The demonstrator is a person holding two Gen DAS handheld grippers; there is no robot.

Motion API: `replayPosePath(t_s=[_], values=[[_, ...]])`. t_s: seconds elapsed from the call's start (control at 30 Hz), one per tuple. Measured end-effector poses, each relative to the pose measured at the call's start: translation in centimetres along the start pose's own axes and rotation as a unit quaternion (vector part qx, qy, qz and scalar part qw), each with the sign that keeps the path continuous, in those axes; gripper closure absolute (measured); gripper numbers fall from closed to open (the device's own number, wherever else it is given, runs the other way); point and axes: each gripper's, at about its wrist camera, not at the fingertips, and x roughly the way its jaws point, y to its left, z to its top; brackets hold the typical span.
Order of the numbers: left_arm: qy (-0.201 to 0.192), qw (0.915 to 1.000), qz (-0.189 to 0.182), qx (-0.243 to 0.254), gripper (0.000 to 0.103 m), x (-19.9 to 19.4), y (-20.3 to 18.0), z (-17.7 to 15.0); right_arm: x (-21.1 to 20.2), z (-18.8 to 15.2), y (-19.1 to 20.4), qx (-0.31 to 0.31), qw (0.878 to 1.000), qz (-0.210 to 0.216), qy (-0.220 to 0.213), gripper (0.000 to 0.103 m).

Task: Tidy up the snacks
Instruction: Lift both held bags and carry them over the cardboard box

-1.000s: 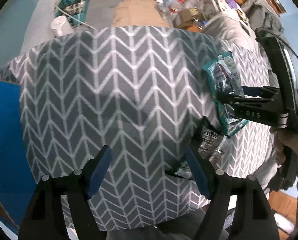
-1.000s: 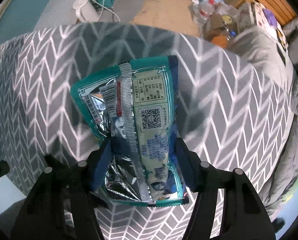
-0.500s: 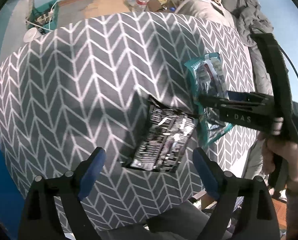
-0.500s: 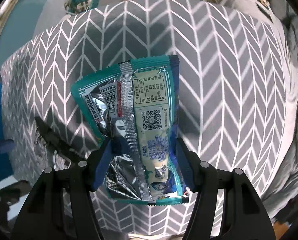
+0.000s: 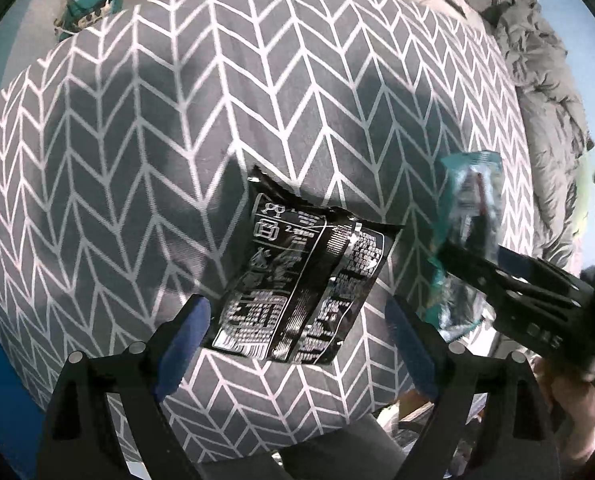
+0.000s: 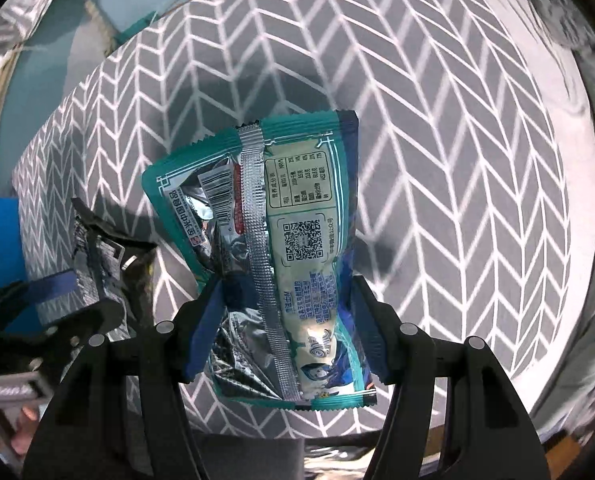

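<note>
Left wrist view: the left gripper points steeply down with its blue pads spread wide; its jaws have just been opening, and the black snack packet lies flat on the chevron-patterned cloth between them, touched by neither pad. To the right, the right gripper carries a teal snack packet, blurred in this view.

From the right wrist, the right gripper is clamped on the teal snack packet across its lower half, pinching it into a waist; the packet hangs clear above the cloth, back seam and code square facing the camera. The black snack packet and the left gripper sit at the near left.

The step in hand appears to be placing the teal packet beside the black one. To do it well, the holder should lower it until it rests on the cloth just right of the black packet, edges parallel and not overlapping, and only then part the pads. The crinkly foil may spring or slide, so a low release is safer.
</note>
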Motion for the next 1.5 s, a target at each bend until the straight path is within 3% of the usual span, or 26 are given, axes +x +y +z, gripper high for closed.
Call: replayPosePath(t_s=[0.27, 0.4, 0.47, 0.53, 0.73, 1.17, 1.5], values=[[0.018, 0.9995, 0.022, -0.01, 0.008, 3.8, -2.2, 1.1, -1.7, -3.8, -5.9, 0.029, 0.999, 0.017, -0.005, 0.041], [0.012, 0.9995, 0.029, -0.01, 0.01, 4.4, -2.8, 1.3, -2.4, -4.0, -6.8, 0.027, 0.999, 0.022, -0.007, 0.041], [0.005, 0.9988, 0.05, 0.001, 0.026, 4.0, -2.9, 1.3, -2.3, -4.0, -5.9, 0.025, 0.999, 0.023, -0.007, 0.041], [0.003, 0.9987, 0.049, 0.015, 0.032, 3.4, -2.9, 1.1, -2.7, -4.1, -5.4, 0.021, 0.999, 0.025, -0.01, 0.041], [-0.014, 0.9976, 0.056, 0.037, 0.033, 2.0, -3.6, 0.2, -3.9, -2.5, -3.1, 0.003, 0.999, 0.033, -0.015, 0.041], [-0.07, 0.9961, 0.043, 0.032, 0.033, -4.7, -1.7, -2.1, -7.5, -1.9, 2.7, -0.043, 0.998, 0.043, -0.034, 0.041], [-0.101, 0.9942, 0.035, -0.012, 0.033, -9.6, 4.6, -4.1, -9.1, -1.5, 9.3, -0.09, 0.993, 0.059, -0.042, 0.041]])
